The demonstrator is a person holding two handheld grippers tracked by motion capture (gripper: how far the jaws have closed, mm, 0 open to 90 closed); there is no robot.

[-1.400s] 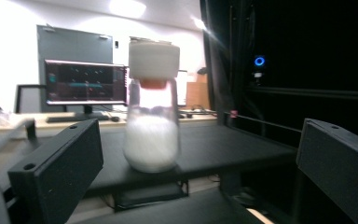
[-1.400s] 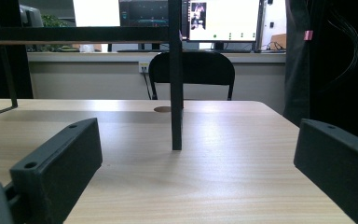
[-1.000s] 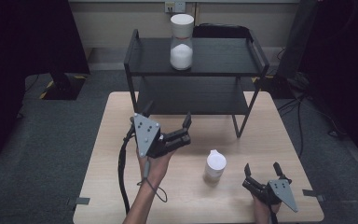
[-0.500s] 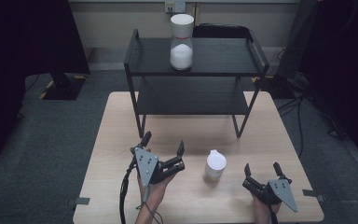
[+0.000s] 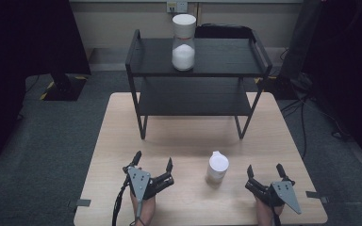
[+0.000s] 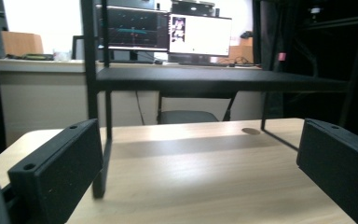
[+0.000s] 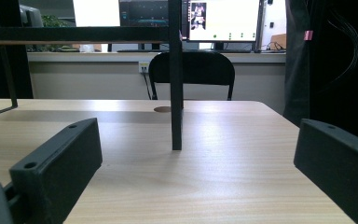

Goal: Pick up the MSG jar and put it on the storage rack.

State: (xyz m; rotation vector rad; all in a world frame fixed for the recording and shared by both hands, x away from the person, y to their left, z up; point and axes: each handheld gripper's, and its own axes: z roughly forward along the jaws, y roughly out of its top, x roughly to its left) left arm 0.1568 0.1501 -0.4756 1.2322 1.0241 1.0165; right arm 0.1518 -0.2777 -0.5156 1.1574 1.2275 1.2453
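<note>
Both grippers are resting low on the bench (image 5: 122, 122), left gripper (image 5: 152, 165) and right gripper (image 5: 265, 174) with jaws apart and empty. The small white cup (image 5: 218, 165) is standing between them; a careless sideways sweep could topple it.

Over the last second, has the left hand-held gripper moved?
Yes. The left hand-held gripper has pulled back from the black shelf toward the table's near edge, left of the white cup.

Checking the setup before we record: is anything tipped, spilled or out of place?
Nothing stands out. The jar stands upright on the black shelf, and the small white lidded cup stands upright on the table between the two open grippers.
</note>
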